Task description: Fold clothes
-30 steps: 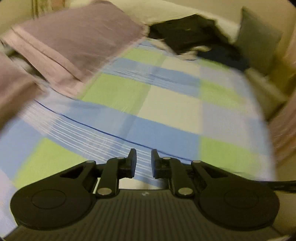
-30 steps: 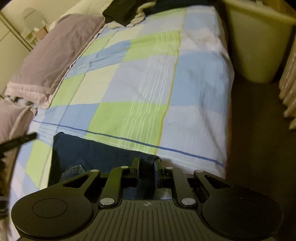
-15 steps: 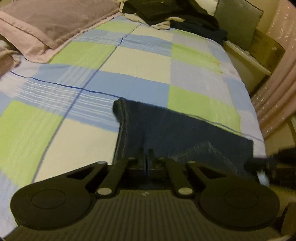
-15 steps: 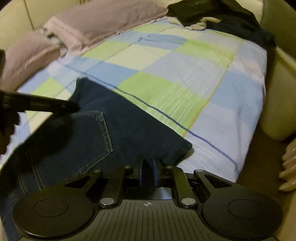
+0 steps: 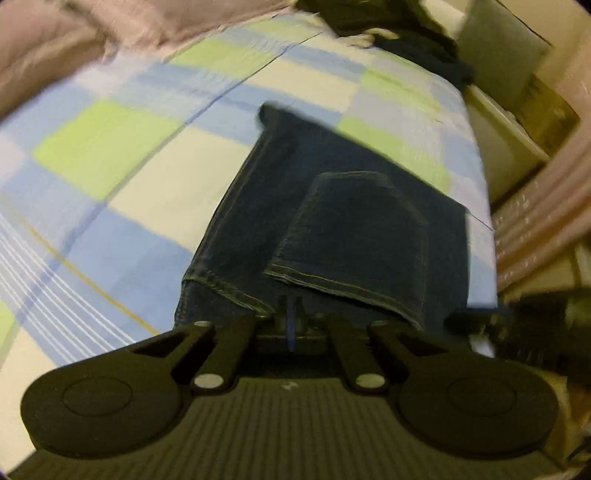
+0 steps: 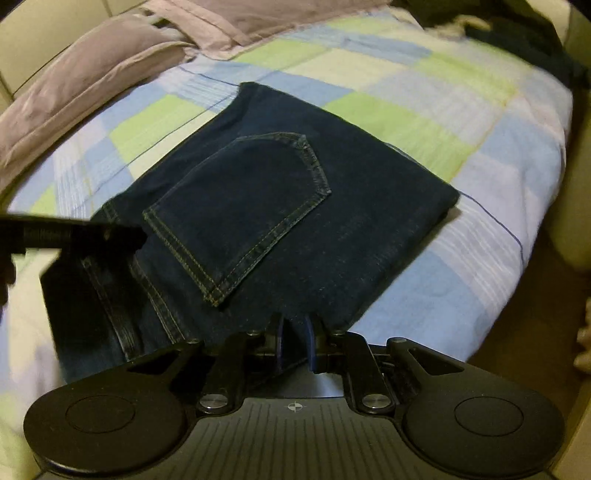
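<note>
Since earlier, I have drawn the jeans (image 6: 280, 206) flatter across the bedspread (image 6: 461, 122); left tongs (image 5: 293, 319) and right tongs (image 6: 293, 334) pinch their near edge.

One jeans (image 6: 280, 206), one back pocket (image 6: 240, 206) showing. Two pillows (image 6: 85, 85). One bed (image 6: 480, 155). One dark clothes heap (image 6: 517, 33). Two grippers: left (image 5: 291, 314), right (image 6: 293, 328).

place: home bedroom | bed (image 6: 498, 229) with blue, green and white checked cover fills mid-frame | mauve pillows (image 6: 92, 85) upper left of right wrist view | heap of dark clothes (image 6: 524, 33) upper right | pink curtain (image 5: 546, 206) at right edge of left wrist view
</note>
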A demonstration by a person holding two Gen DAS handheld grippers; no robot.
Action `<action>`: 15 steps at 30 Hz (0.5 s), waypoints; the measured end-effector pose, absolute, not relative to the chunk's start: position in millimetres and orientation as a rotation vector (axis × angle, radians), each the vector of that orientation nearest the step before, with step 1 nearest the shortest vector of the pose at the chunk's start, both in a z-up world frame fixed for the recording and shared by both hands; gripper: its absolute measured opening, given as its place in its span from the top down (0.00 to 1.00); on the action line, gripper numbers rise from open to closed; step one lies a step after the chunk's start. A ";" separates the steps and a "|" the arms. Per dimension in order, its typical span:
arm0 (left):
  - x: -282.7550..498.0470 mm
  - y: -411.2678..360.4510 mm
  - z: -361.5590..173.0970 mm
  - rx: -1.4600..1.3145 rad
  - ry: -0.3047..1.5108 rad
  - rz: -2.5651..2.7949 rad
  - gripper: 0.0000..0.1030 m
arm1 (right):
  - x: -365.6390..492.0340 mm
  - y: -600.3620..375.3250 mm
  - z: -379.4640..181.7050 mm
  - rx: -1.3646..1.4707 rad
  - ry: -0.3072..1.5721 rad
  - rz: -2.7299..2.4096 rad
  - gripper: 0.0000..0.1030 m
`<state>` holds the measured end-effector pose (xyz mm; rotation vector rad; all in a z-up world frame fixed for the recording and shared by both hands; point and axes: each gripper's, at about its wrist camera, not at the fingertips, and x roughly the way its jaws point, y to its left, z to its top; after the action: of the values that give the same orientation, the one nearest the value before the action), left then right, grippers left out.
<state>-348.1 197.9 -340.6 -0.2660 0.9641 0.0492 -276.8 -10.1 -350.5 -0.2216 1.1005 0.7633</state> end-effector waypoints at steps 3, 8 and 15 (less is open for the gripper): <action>-372.4 192.7 -339.3 -0.293 0.981 0.082 1.00 | -290.3 -23.0 -324.8 -0.150 1.060 0.815 0.88; -394.7 191.5 -354.3 -0.385 1.027 0.209 0.99 | -322.9 -10.7 -360.8 -0.265 1.130 0.878 0.88; -399.2 186.0 -292.3 -0.423 1.112 0.353 0.99 | -298.4 -3.6 -318.4 -0.321 1.293 0.913 0.80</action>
<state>-399.2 186.0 -292.3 -0.4227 1.1123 0.3529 -298.4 -3.6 -318.4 -0.3212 1.2928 0.9126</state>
